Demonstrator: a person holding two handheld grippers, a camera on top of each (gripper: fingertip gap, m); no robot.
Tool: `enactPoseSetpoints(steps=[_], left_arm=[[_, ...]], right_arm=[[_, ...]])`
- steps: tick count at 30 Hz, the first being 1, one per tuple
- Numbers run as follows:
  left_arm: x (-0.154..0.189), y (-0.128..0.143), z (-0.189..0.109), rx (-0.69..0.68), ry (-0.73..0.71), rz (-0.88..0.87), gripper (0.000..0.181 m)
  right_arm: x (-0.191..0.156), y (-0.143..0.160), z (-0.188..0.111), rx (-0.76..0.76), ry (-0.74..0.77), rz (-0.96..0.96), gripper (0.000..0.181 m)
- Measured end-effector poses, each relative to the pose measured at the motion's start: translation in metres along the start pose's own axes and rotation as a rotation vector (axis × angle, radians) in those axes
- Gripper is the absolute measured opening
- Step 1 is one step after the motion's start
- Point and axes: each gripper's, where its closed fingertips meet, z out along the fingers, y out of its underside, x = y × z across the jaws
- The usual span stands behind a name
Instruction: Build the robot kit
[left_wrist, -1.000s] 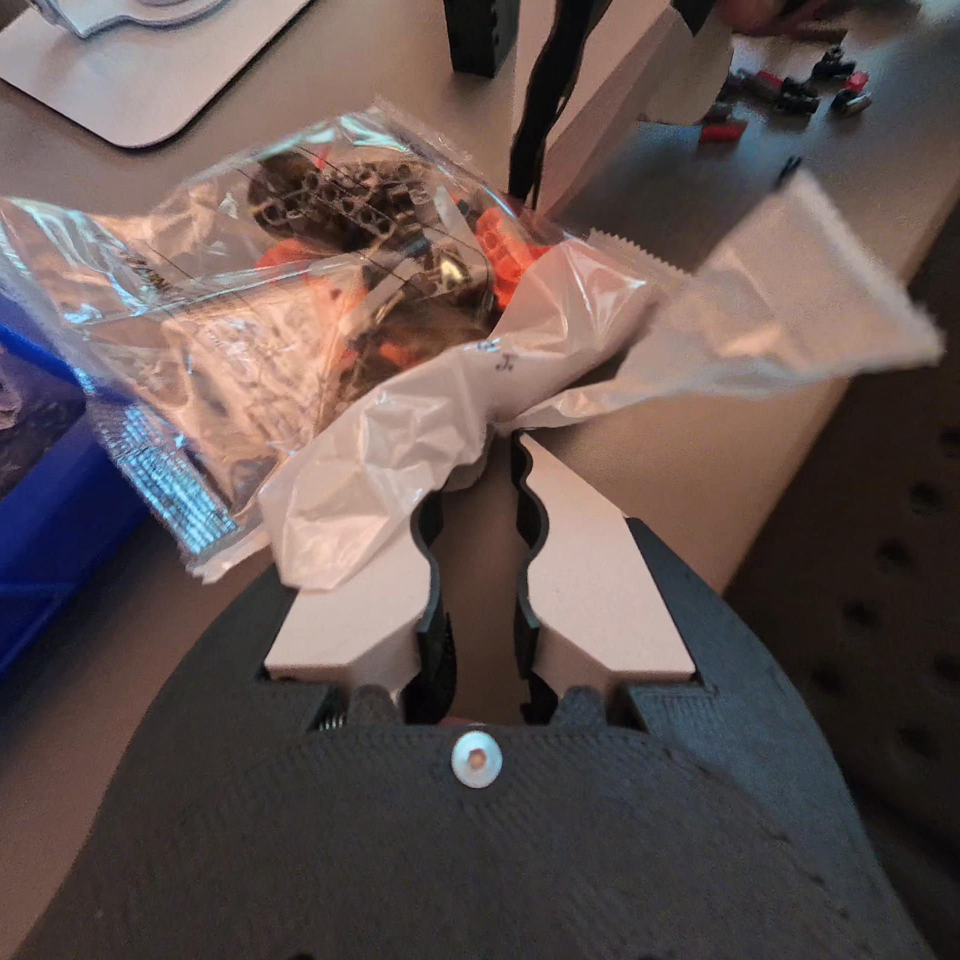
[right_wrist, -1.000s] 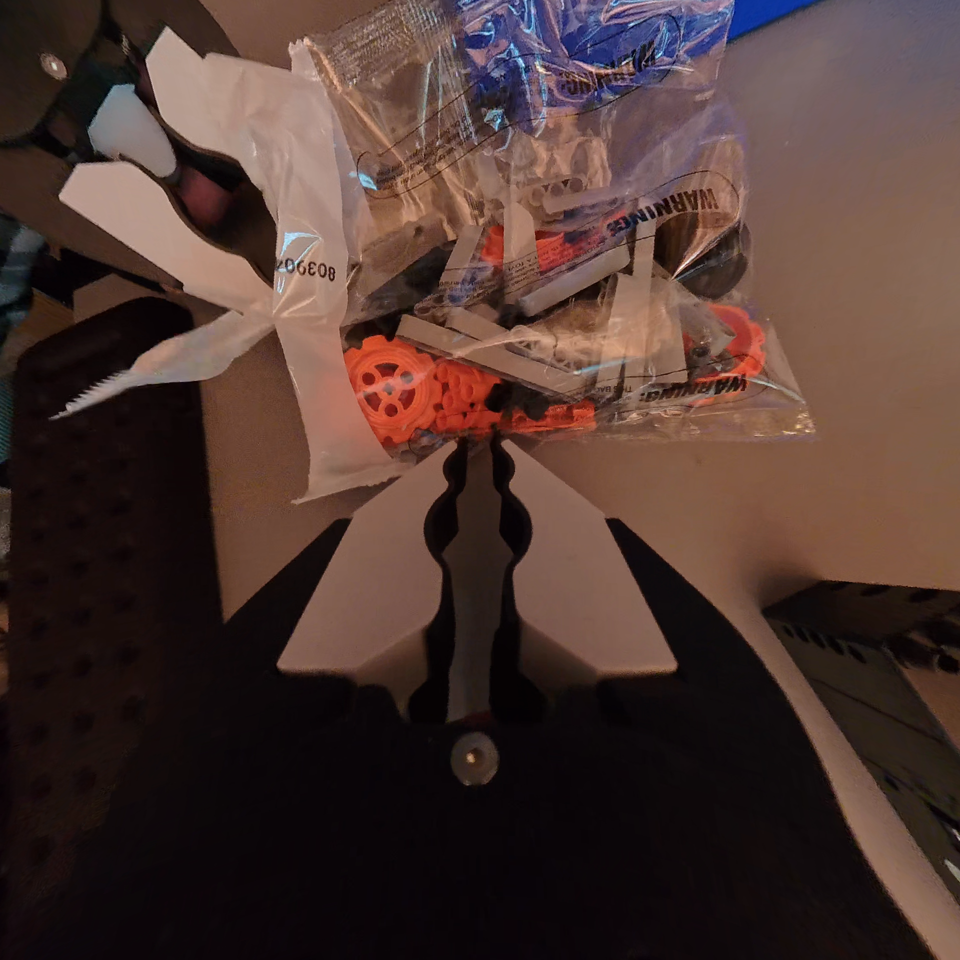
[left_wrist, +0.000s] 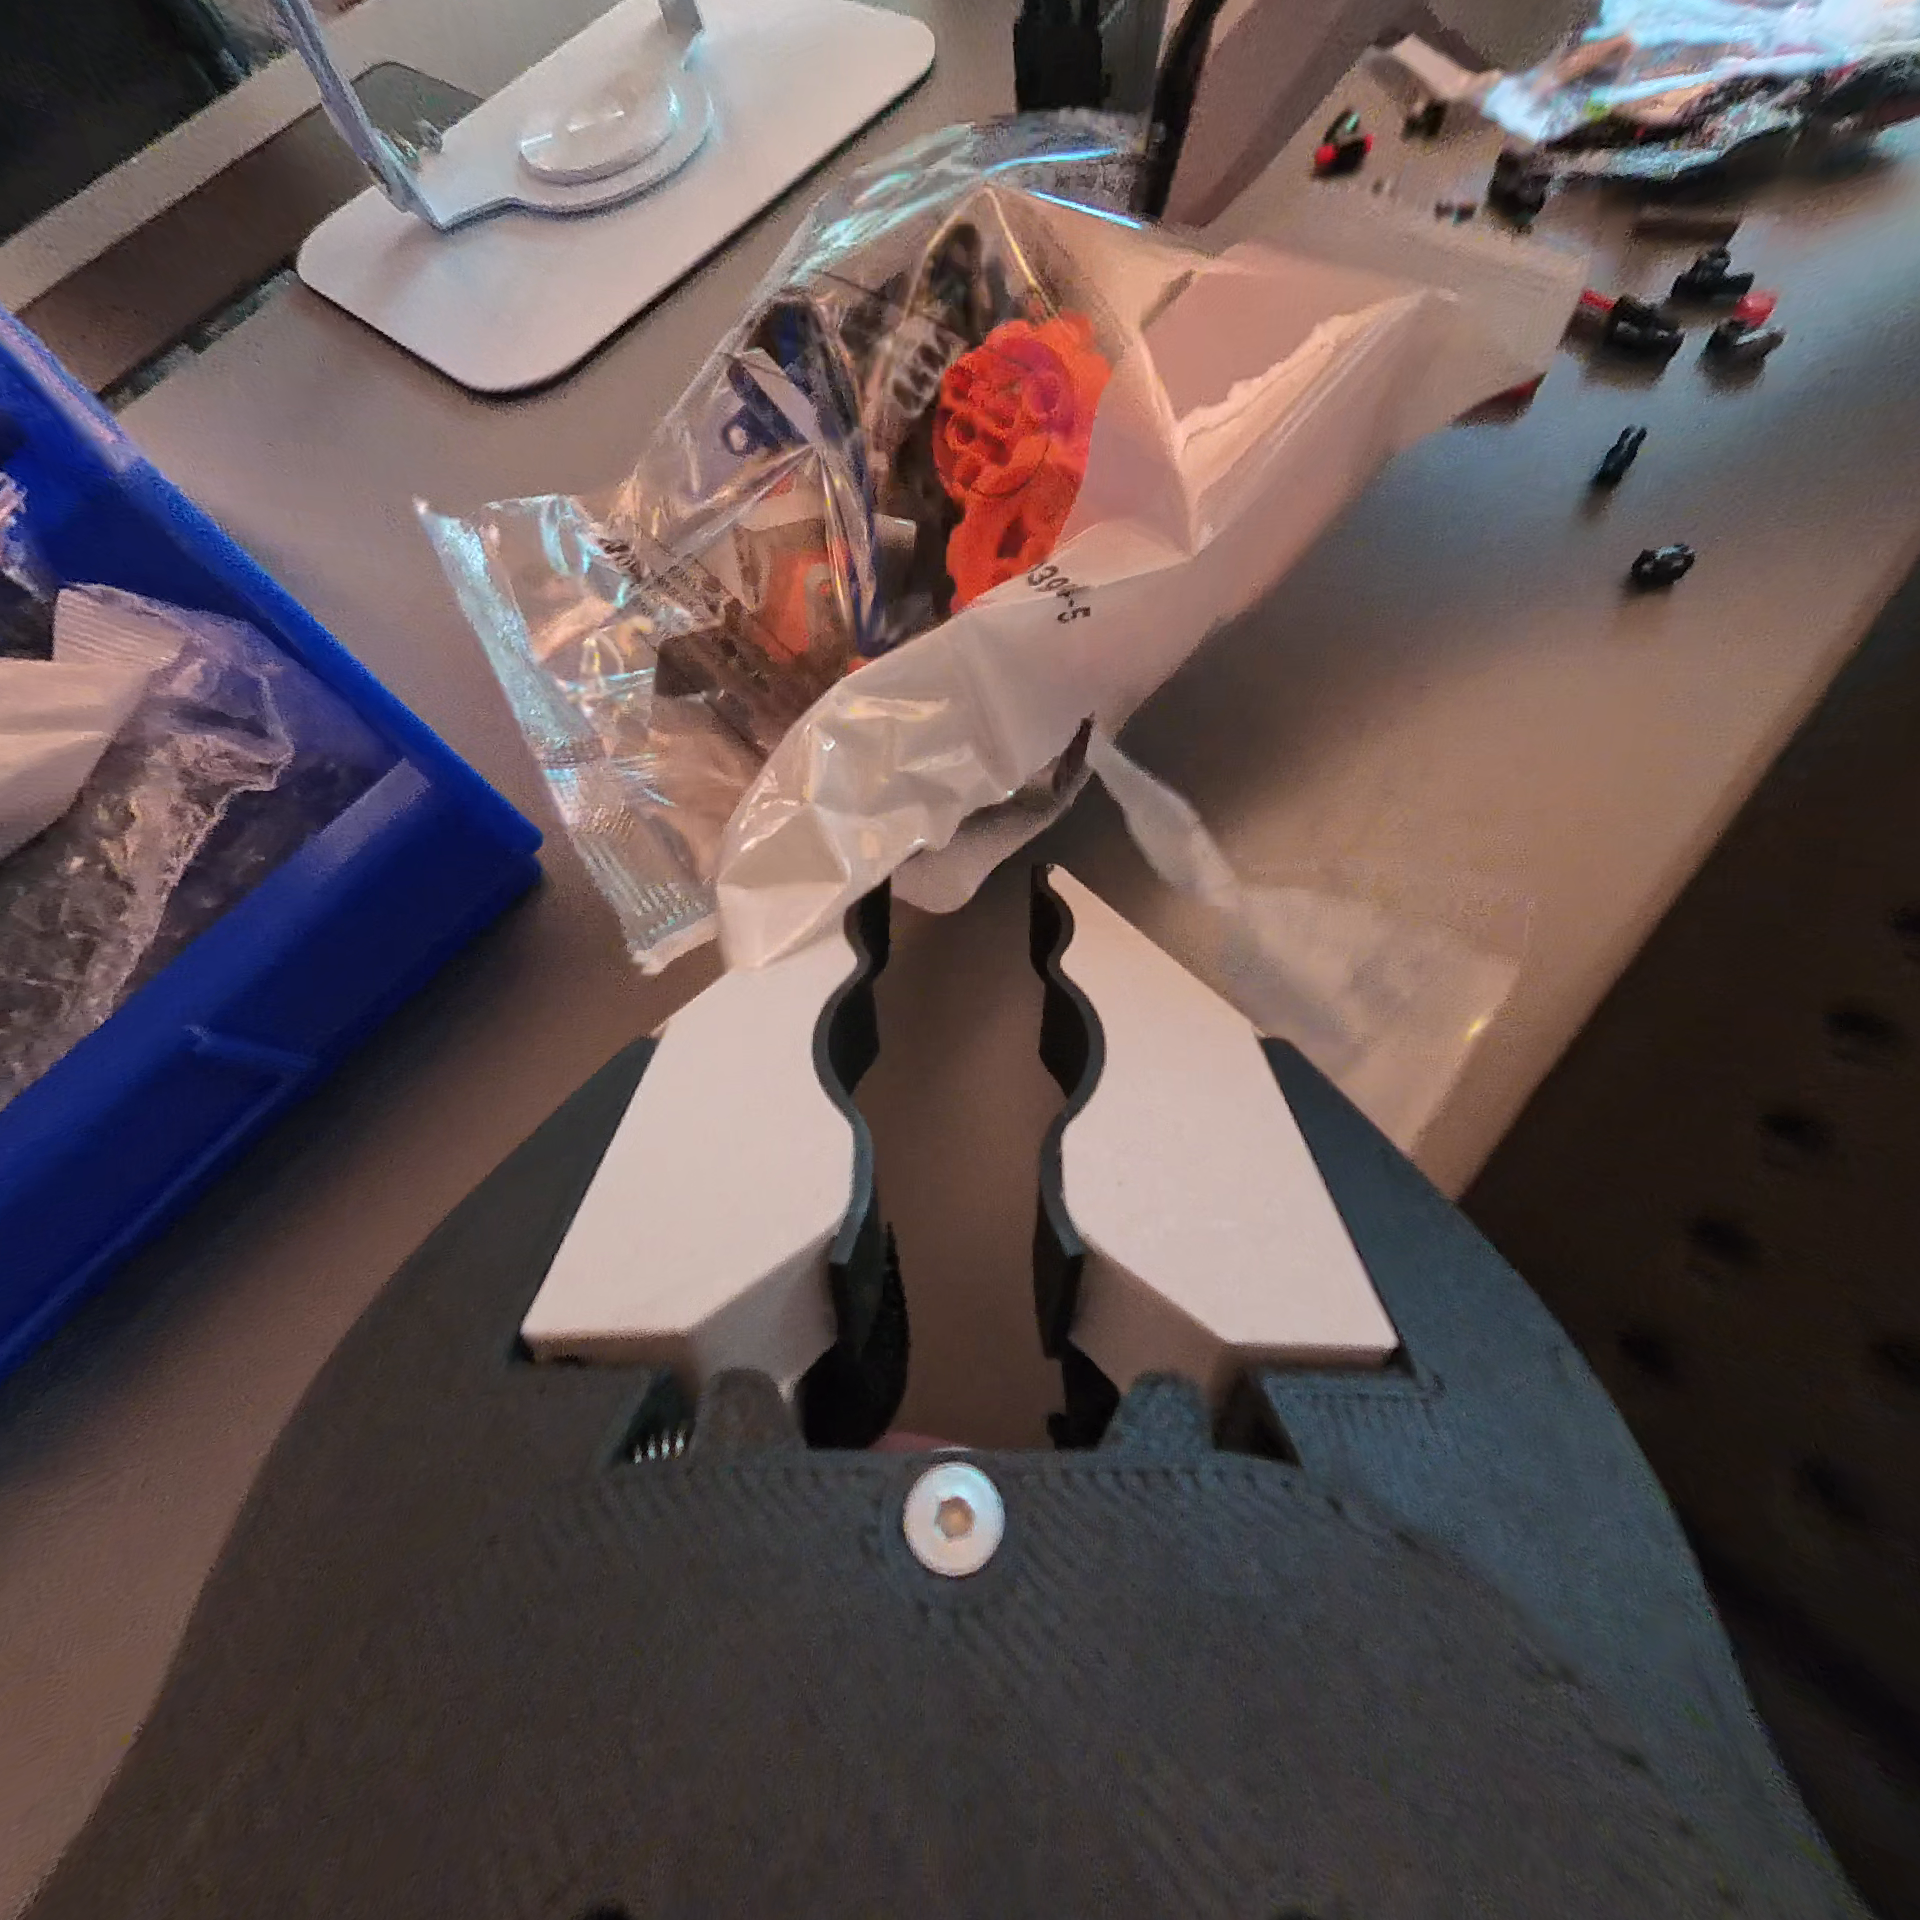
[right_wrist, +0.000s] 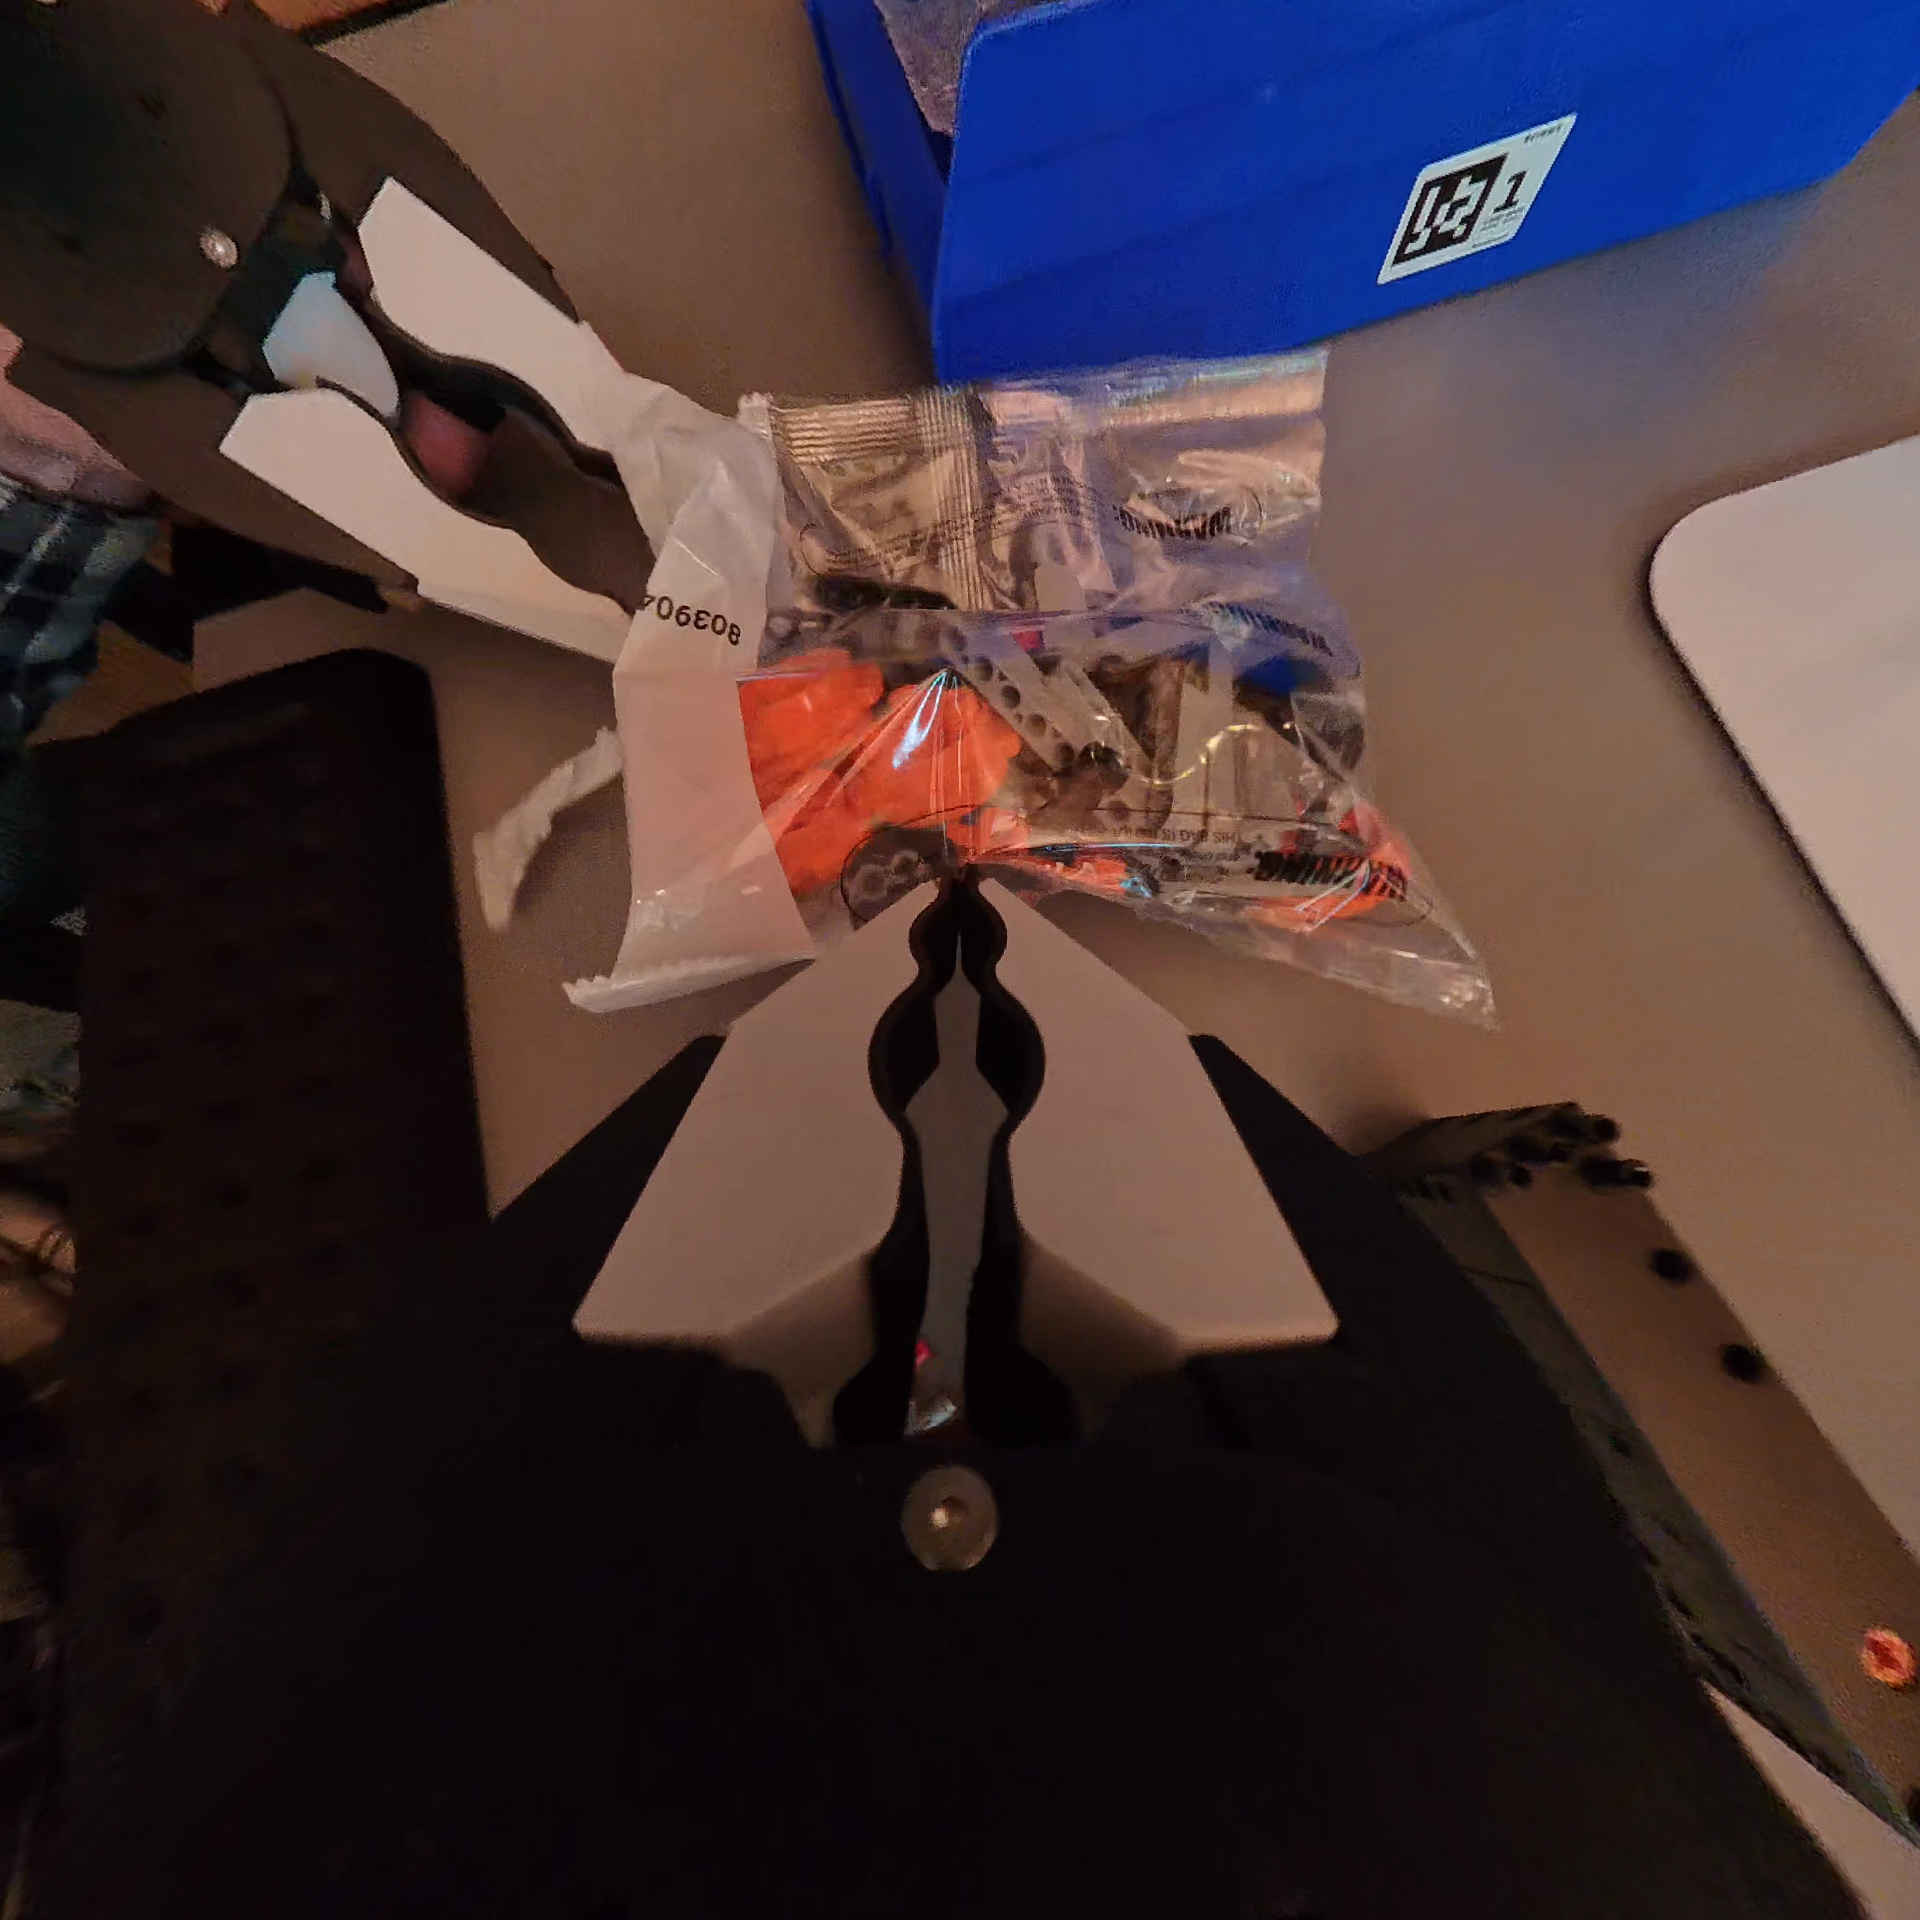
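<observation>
**Two hand-held grippers on one bag of parts**

The desk (left_wrist: 1351, 727) is a plain beige top in dim, warm light; its front edge runs along 3 to 5 o'clock in the left wrist view, and past it lies a dark surface dotted with holes (left_wrist: 1766, 1143).

A clear bag (right_wrist: 1039, 665) with a white end, holding orange gears and grey beams, sits between the two tools. The right hand-held gripper (right_wrist: 958, 894) has its jaws pressed together on the bag's near edge. The left hand-held gripper (left_wrist: 961, 883) has its jaws standing apart, the bag's white end draped over their tips; whether it grips the film I cannot tell. In the right wrist view the same left tool enters from 10 o'clock, touching the bag's white end.

A blue bin (left_wrist: 260, 831) stands just beside the bag at 9 o'clock in the left view, its side carrying a white sticker (right_wrist: 1475, 197) seen only in the right view. Bare desk lies right of the bag.

Only the left view shows the white stand base (left_wrist: 623, 208) at 11 o'clock, loose small black and red parts (left_wrist: 1662, 332) at 2 o'clock, and another crumpled bag (left_wrist: 1714, 94) beyond them. Only the right view shows a dark perforated bar (right_wrist: 1662, 1351) at 4 o'clock.
</observation>
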Motion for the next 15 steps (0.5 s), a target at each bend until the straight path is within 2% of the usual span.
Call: enactPoseSetpoints(steps=[4, 8, 11, 13, 15], left_arm=[[-0.008, -0.011, -0.017, 0.086, 0.018, -0.126, 0.03], [-0.028, -0.016, -0.038, 0.064, -0.068, -0.153, 0.034], [-0.043, -0.049, -0.05, 0.106, -0.106, -0.131, 0.034], [-0.039, -0.073, -0.041, 0.078, -0.06, -0.056, 0.034], [-0.037, -0.09, -0.014, -0.021, -0.02, 0.03, 0.038]], right_arm=[[-0.005, 0.021, 0.006, -0.104, 0.017, -0.082, 0.0], [-0.01, 0.035, 0.012, -0.132, 0.026, -0.143, 0.0], [-0.014, 0.044, 0.017, -0.156, 0.038, -0.186, 0.0], [-0.018, 0.045, 0.018, -0.149, 0.028, -0.198, 0.0], [-0.019, 0.045, 0.018, -0.145, 0.045, -0.25, 0.0]])
